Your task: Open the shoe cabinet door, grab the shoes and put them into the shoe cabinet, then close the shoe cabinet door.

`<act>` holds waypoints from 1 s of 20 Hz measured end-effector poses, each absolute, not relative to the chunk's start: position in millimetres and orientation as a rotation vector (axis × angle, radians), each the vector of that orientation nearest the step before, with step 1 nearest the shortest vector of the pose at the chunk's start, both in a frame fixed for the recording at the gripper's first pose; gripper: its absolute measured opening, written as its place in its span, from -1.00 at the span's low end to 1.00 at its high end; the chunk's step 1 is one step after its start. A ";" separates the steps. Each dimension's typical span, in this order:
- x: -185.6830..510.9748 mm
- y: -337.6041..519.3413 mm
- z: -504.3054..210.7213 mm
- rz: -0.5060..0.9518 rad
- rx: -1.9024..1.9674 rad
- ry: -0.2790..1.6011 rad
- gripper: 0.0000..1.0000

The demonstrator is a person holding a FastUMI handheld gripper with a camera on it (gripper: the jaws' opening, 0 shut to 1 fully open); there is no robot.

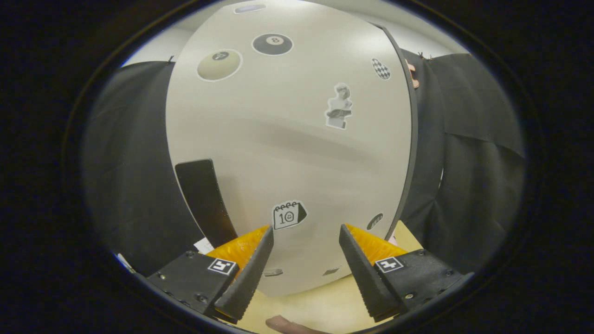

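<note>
The gripper (306,241) stood wide, its fingers holding nothing. Dead ahead at twelve o'clock, just beyond the fingertips, rose the shoe cabinet door (287,153): a pale, smooth panel, shut, dotted with stickers of billiard balls, a bust and a calendar. A dark handle (204,199) sat at ten o'clock from the fingers.

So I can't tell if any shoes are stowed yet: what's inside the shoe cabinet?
The inside is hidden: the sticker-covered cabinet door is shut and covers it. The black handle sits near one edge, untouched. The gripper is open just before the door, holding nothing.
</note>
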State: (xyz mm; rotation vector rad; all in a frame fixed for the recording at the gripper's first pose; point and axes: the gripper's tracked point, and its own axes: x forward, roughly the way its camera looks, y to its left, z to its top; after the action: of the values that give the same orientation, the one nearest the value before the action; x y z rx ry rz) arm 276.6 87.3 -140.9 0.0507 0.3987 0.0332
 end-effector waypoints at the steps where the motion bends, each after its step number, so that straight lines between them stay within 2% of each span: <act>1: 273.3 85.6 -139.9 0.037 0.048 0.399 0.88; 10: 234.9 64.0 -127.2 0.052 0.057 0.389 0.88; 20: 171.4 63.9 -68.6 0.089 0.031 0.294 0.89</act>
State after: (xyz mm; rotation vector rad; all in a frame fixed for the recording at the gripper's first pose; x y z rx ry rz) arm 171.4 63.9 -68.6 0.0310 0.2942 0.0894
